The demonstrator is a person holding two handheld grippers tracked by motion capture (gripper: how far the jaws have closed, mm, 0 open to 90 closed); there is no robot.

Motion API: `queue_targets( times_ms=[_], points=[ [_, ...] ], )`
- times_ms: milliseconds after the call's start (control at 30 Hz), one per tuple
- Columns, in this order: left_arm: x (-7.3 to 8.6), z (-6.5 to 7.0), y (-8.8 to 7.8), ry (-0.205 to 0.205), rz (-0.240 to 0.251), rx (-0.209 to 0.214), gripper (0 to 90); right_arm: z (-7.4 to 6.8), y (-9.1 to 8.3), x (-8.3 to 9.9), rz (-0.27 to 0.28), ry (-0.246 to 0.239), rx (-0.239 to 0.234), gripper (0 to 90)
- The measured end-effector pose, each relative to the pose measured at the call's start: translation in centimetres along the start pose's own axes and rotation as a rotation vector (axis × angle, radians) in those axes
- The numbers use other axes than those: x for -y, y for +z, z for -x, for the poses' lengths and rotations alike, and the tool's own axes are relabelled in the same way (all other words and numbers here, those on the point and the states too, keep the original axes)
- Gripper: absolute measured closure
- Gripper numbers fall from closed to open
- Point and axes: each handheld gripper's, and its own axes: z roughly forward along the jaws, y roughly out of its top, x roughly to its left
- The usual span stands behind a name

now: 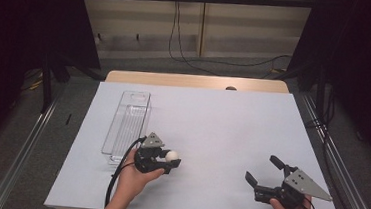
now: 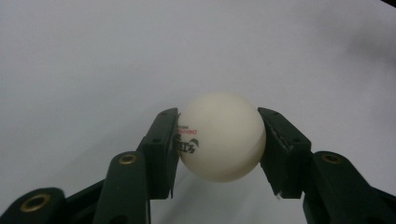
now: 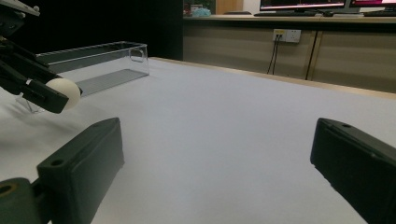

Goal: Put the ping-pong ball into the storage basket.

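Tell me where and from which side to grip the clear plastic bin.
Grip the clear bin by one long side wall's top rim, coming from above: it stands upright and open-topped, its walls thin. The right gripper is open and free, so its near wall suits; the left gripper holds the white ball.

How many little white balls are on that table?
1. The white ball is clamped in the left gripper, beside the near end of the clear box. None shows inside the box.
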Motion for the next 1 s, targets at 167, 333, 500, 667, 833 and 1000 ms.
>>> queue_targets(
  times_ms=[167, 333, 500, 667, 833, 1000],
  points=[
    [-0.1, -0.1, -0.3, -0.011, 0.005, -0.009, 51.0, 0.0, 0.0, 0.0, 0.000, 0.002, 0.001, 2.2],
    [-0.2, -0.2, -0.4, -0.015, 0.010, -0.009, 51.0, 0.0, 0.0, 0.0, -0.001, 0.001, -0.001, 2.2],
    [-0.3, -0.1, -0.5, -0.018, 0.013, -0.003, 51.0, 0.1, 0.0, 0.0, 0.002, -0.004, 0.001, 2.2],
    [-0.5, -0.2, -0.8, -0.017, 0.002, -0.012, 51.0, 0.1, 0.0, 0.0, 0.002, -0.005, 0.002, 2.2],
    [-0.7, -0.3, -1.0, -0.029, 0.008, -0.016, 51.0, 0.1, 0.0, 0.0, 0.001, -0.003, 0.001, 2.2],
    [-0.9, -0.4, -1.3, -0.035, 0.004, -0.014, 51.0, 0.1, -0.1, 0.0, 0.002, -0.007, 0.001, 2.2]
  ],
)
